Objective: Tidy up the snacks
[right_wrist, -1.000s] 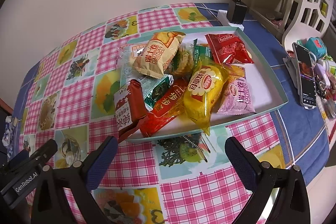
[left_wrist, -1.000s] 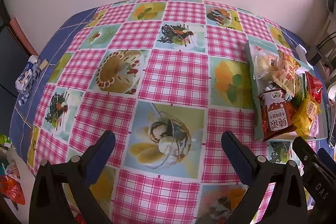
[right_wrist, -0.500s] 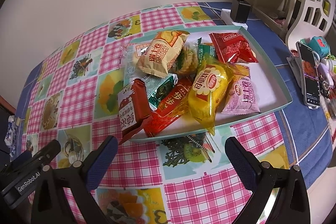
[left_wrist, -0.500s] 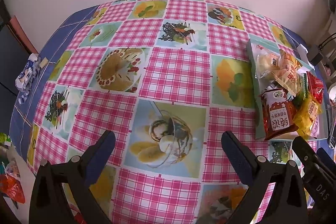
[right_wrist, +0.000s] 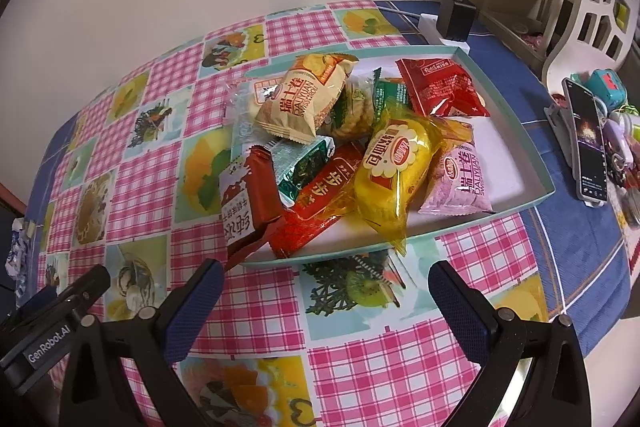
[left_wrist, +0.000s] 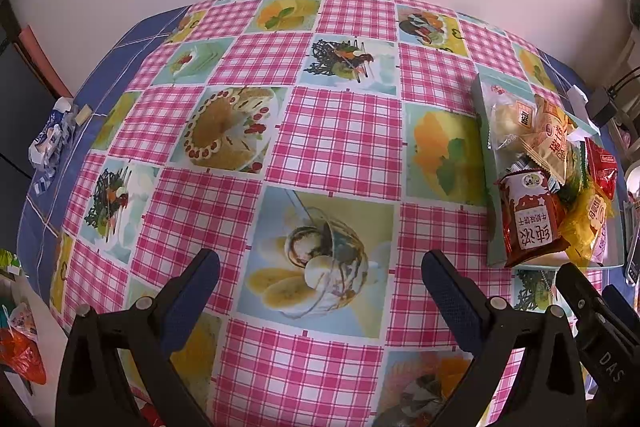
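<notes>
A pale green tray [right_wrist: 516, 129] on the checked tablecloth holds a heap of wrapped snacks: a beige roll pack [right_wrist: 302, 99], a yellow pack [right_wrist: 390, 167], a red pack [right_wrist: 438, 87], a pink pack [right_wrist: 460, 175], an orange-red bar [right_wrist: 316, 203] and a brown-red pack [right_wrist: 244, 203] that overhangs the front-left rim. My right gripper [right_wrist: 326, 291] is open just in front of the tray, holding nothing. My left gripper [left_wrist: 320, 281] is open over bare cloth, left of the tray [left_wrist: 494, 227]; the snack heap [left_wrist: 528, 223] shows at its right.
A phone on a stand [right_wrist: 586, 143], small toys and a white chair [right_wrist: 600, 7] sit right of the tray. A charger and power strip [right_wrist: 454, 19] lie behind it. A crumpled blue-white wrapper [left_wrist: 52, 139] lies at the table's left edge. A wall backs the table.
Both grippers have shifted slightly, so the tray sits a little lower and nearer in the right wrist view. Both stay open and no snack has moved.
</notes>
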Demonstrator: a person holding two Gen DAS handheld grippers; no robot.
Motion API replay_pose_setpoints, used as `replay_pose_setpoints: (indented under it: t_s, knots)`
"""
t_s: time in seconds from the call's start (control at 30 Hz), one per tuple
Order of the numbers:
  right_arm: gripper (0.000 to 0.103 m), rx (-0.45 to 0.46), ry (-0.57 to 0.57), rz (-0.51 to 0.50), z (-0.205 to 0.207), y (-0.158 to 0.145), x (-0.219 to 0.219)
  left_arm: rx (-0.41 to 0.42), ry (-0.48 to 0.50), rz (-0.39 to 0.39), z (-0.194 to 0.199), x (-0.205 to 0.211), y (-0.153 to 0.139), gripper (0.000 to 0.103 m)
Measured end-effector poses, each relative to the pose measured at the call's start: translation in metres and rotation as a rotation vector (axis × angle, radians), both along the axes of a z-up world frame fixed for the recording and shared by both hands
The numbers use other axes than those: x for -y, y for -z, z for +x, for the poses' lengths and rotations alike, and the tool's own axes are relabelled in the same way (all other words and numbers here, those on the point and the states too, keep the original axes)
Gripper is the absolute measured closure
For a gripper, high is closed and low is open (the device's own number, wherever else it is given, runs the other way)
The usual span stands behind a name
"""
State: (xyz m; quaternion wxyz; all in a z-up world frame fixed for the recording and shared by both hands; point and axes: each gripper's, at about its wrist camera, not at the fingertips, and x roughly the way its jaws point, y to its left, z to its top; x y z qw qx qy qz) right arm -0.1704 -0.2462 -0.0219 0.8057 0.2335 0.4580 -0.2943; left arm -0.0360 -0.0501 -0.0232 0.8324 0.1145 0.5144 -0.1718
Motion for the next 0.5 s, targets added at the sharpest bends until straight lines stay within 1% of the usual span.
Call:
replay_pose_setpoints:
  t_s: [0.5]
  knots:
    - [0.000,-0.008,-0.007,-0.001,0.0011,0.0017,-0.0004,-0.003,-0.005,0.004,0.0004,0.0002,0.0011,0.002]
